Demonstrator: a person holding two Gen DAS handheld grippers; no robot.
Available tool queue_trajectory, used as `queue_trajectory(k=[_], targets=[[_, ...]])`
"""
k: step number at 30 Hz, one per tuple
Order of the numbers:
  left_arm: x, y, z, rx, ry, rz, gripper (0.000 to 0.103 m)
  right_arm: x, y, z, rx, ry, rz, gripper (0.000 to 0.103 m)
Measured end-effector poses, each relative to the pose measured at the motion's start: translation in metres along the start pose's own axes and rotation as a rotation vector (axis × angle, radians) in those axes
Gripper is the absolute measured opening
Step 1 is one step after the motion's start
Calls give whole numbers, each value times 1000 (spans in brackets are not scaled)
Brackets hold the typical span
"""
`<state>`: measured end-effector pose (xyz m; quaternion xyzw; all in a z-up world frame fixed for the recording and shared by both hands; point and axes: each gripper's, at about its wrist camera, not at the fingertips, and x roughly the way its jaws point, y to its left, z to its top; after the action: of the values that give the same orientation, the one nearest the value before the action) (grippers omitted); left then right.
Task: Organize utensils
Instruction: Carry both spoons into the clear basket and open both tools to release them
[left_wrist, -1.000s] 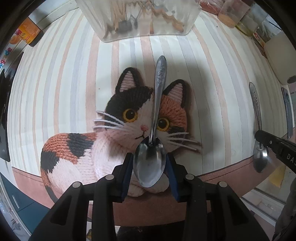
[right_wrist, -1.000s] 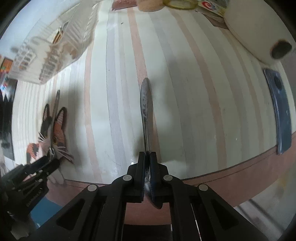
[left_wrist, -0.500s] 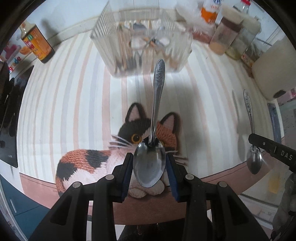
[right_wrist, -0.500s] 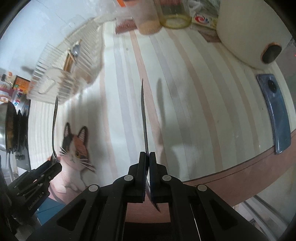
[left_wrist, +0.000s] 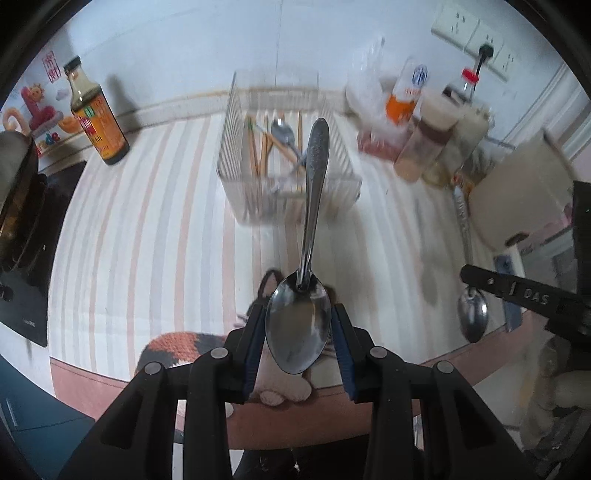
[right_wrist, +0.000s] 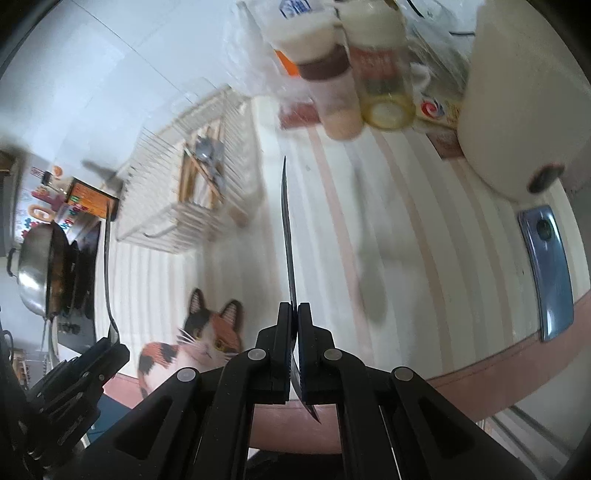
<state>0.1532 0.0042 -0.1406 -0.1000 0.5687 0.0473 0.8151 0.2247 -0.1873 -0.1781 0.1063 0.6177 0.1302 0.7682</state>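
The left tongs (left_wrist: 298, 328) pinch a steel spoon (left_wrist: 308, 258) by its bowl, the handle pointing forward toward the clear slatted utensil basket (left_wrist: 286, 162) that stands near the worktop's (left_wrist: 147, 221) back edge. The right tongs (right_wrist: 294, 343) are pressed together on a second spoon (right_wrist: 288, 236), seen edge-on in the right wrist view, its handle aimed at the back edge too. Both spoons are held clear above the striped surface. Inside the basket lie chopsticks (left_wrist: 255, 147) and what looks like another spoon, though blur makes that uncertain. A cat-shaped mat (right_wrist: 199, 343) lies at the front edge beneath the left tongs. A sauce bottle (left_wrist: 96, 118) stands at the back left, jars (left_wrist: 428, 136) at the back right, and a blue phone (right_wrist: 546, 273) near the front right corner.
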Motion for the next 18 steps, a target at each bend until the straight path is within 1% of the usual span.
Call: queue_trajectory(k=[7,10,14,18], targets=[[-27,3,36,-15,-84,-18,32,-13,28,28,-25,-41,49,3],[-32,8,56,-26,-108,-31,32,-16,43,47,-36,-56,78,3],[-32,16,85,-59,-116,-56,32,-15,64,76,-49,-72,108,3],[-20,29,115,-103,-100,-82,32,-4,81,110,-55,-67,131,3]])
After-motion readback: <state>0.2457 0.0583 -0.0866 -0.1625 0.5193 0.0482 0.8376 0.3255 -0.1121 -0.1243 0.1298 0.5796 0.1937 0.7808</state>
